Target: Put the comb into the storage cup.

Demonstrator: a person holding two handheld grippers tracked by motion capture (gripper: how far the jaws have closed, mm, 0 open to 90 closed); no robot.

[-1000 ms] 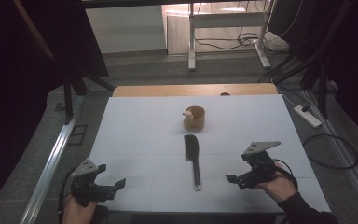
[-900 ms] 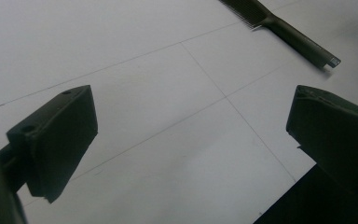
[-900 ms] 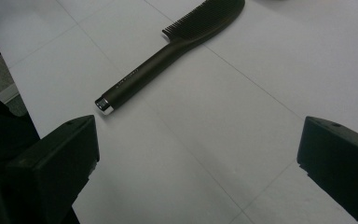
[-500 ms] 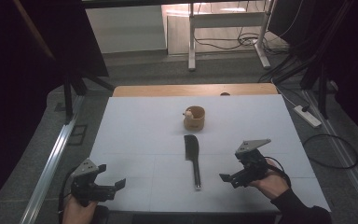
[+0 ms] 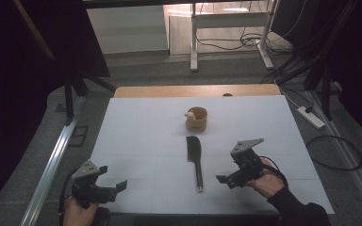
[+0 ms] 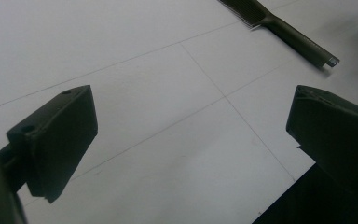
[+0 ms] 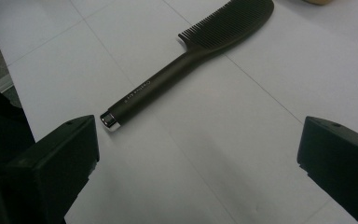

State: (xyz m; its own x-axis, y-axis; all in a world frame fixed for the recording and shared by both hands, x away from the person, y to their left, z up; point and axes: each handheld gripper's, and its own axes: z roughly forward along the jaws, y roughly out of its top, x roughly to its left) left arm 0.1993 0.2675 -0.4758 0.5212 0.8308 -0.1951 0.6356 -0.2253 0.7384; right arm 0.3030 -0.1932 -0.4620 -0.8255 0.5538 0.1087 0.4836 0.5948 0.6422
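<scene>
High view: black comb [image 5: 195, 158] flat on the white counter [image 5: 136, 136], near a small wooden cup [image 5: 196, 120]; right gripper [image 5: 229, 179] just beside its handle, left gripper [image 5: 114, 187] well apart, both with fingers spread. Left gripper view: comb handle [image 6: 303, 39] far off, fingers [image 6: 58, 133] empty. Right gripper view: handle tip near the fingers [image 7: 65, 154]; judged step is the approach, next a closing on the handle.

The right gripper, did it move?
Yes. The right gripper slid left across the table, closer to the comb, which stayed put.
</scene>
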